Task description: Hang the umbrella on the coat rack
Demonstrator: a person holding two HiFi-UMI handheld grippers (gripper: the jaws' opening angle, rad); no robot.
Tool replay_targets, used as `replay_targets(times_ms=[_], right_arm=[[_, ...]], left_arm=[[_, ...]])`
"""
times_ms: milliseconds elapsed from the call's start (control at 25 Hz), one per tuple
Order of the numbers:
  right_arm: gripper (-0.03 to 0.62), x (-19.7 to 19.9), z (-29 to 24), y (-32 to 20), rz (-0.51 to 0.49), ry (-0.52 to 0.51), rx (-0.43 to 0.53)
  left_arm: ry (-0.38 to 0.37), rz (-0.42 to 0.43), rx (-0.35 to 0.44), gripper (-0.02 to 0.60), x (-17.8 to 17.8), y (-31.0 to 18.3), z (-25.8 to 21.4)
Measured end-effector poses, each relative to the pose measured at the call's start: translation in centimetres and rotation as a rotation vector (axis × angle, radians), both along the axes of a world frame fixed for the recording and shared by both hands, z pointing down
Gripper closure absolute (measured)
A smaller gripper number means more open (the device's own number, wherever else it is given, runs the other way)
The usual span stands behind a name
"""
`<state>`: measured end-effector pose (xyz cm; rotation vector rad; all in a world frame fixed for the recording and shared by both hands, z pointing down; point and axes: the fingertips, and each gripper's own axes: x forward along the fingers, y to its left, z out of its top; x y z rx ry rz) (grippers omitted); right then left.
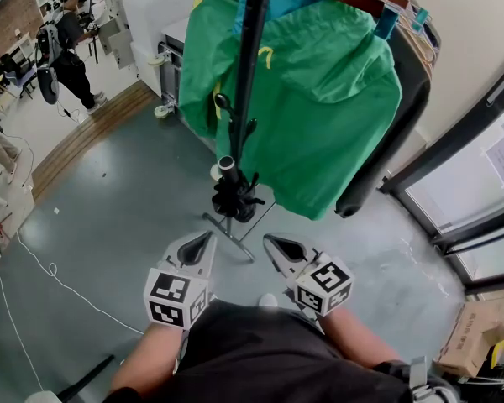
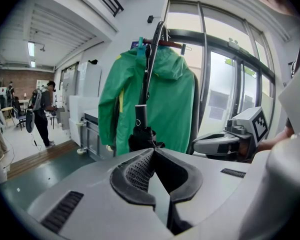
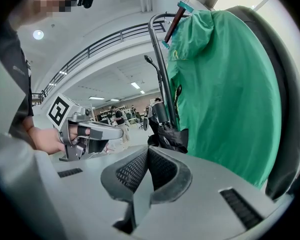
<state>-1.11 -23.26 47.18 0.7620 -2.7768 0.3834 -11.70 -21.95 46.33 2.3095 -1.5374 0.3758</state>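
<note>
A black folded umbrella (image 1: 233, 193) hangs against the black pole of the coat rack (image 1: 250, 65), handle end up and off the floor; what holds it there is hidden. A green jacket (image 1: 319, 99) hangs on the rack beside it. My left gripper (image 1: 203, 240) and right gripper (image 1: 273, 243) sit side by side just short of the umbrella, both shut and empty, neither touching it. In the left gripper view the umbrella (image 2: 141, 134) is straight beyond the left gripper (image 2: 153, 151). In the right gripper view the umbrella (image 3: 167, 131) hangs just past the right gripper (image 3: 147, 151).
A dark coat (image 1: 403, 116) hangs behind the green jacket. The rack's metal feet (image 1: 231, 233) spread over the grey floor. A glass door frame (image 1: 479, 183) stands at right, with a cardboard box (image 1: 475, 334) below it. A white cable (image 1: 50, 275) trails at left. A person (image 1: 67, 44) stands far back left.
</note>
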Motion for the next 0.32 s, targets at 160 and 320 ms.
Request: replay_targets(times_ms=[160,320], right_arm=[[0.585,-0.08,0.0,-0.03,0.006,-0.005,-0.001],[0.585,-0.26,-0.03,-0.12,0.009,-0.01,0.0]], left_arm=[[0.0,-0.002,-0.001,0.566,-0.21,0.07,0.05],[0.0,-0.003,0.001,0.566,-0.42,0.05,0.07]])
